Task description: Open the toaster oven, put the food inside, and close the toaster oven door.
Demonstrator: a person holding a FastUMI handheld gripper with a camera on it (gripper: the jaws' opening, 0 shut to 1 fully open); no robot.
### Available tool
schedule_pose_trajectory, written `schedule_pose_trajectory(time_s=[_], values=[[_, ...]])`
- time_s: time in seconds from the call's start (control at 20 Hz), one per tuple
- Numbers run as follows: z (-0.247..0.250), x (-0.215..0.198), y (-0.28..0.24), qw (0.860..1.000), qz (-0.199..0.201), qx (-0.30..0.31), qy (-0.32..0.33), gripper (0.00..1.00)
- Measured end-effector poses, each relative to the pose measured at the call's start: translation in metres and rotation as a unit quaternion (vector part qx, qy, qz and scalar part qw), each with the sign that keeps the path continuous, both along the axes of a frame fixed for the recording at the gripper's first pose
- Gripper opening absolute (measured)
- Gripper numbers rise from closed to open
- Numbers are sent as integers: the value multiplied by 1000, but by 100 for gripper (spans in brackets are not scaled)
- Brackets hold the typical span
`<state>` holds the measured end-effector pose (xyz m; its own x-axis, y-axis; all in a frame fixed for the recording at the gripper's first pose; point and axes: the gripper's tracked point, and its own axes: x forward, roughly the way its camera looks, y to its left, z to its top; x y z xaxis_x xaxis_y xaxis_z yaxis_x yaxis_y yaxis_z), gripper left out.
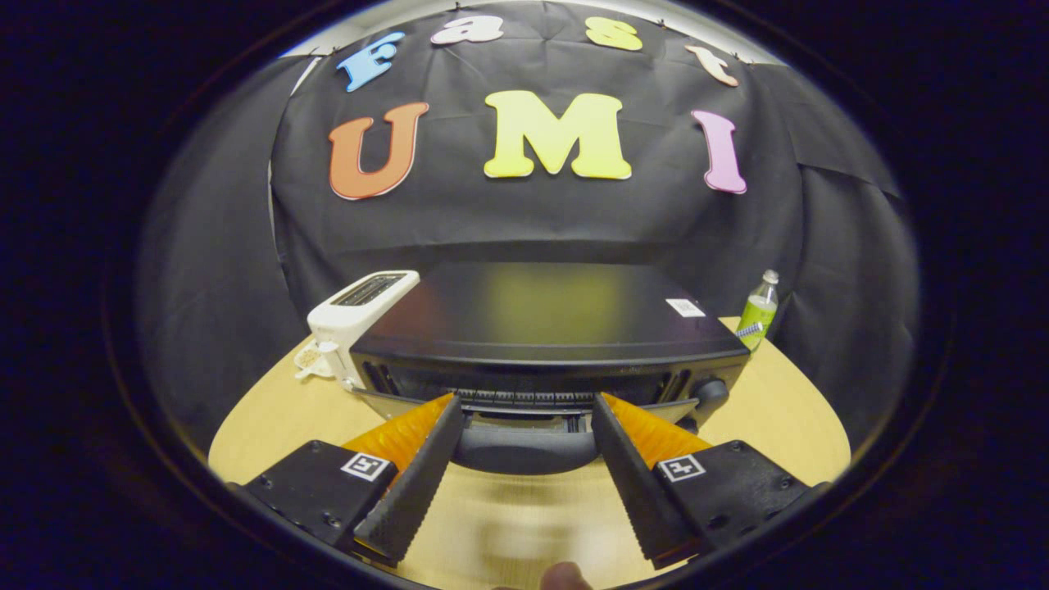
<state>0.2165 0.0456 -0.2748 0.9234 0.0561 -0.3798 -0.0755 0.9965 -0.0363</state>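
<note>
The gripper, its fingers spread and holding nothing, is hovering just before the toaster oven, whose door handle is lying crosswise between them.

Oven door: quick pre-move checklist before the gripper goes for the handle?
1. Gripper open, fingers apart: ok.
2. Handle between the fingers, just ahead: ok.
3. Fingers pressing on handle: not ok, no contact seen.
4. Oven door state: cannot tell, the top hides the front.
5. Toaster and bottle beside the oven, away from the handle: ok.
6. Food located: cannot tell.
</note>
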Motion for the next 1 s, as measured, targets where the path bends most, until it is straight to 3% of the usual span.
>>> schedule_pose_trajectory(time_s=[0.35, 0.7, 1.0], values=[[-59, -59, -6, 998, -3, -18, 65, 100], [-101, -78, -10, 993, 7, -29, 115, 100], [-63, -100, -11, 992, 39, -30, 112, 100]])
